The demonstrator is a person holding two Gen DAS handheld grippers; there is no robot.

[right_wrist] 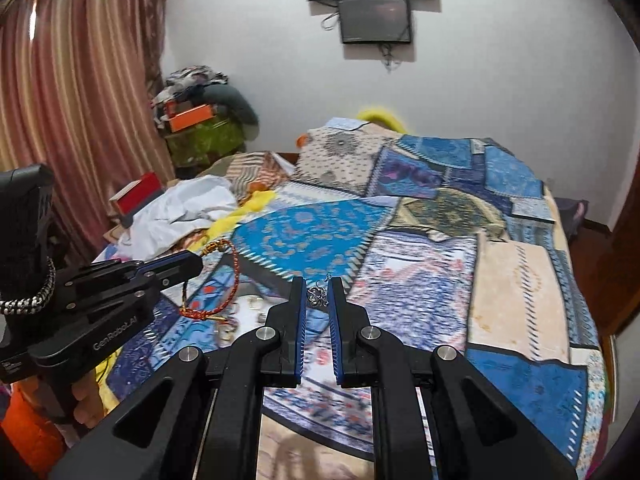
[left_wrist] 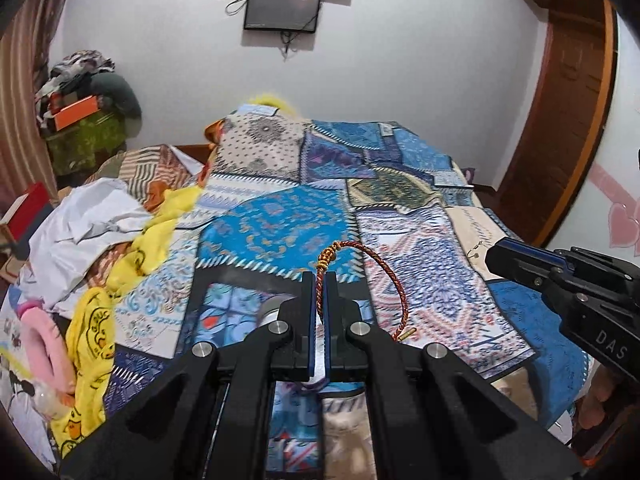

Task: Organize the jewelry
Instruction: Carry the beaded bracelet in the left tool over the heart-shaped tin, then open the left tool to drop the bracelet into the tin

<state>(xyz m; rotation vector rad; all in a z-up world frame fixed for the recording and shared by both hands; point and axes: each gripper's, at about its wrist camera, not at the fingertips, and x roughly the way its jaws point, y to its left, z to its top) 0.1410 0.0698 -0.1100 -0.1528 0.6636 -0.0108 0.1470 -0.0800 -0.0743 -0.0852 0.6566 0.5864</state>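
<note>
My left gripper [left_wrist: 319, 280] is shut on a red and gold braided cord bracelet [left_wrist: 394, 280], which loops up and to the right above the patchwork bedspread [left_wrist: 276, 228]. The bracelet also shows in the right wrist view [right_wrist: 234, 276], hanging from the left gripper [right_wrist: 192, 266]. My right gripper [right_wrist: 318, 290] is shut on a small silver earring [right_wrist: 318, 295] held between its fingertips. In the left wrist view the right gripper [left_wrist: 494, 256] shows at the right with the earring's hook [left_wrist: 476, 249] sticking out. A black-framed tray [left_wrist: 240, 320] lies on the bed below the left gripper, with small jewelry pieces [right_wrist: 256, 304] in it.
A heap of white, yellow and pink clothes [left_wrist: 100, 248] lies on the bed's left side. A red box [right_wrist: 138, 196] sits by the curtain [right_wrist: 72, 112]. A wooden door [left_wrist: 568, 120] stands at the right. A screen [left_wrist: 282, 6] hangs on the far wall.
</note>
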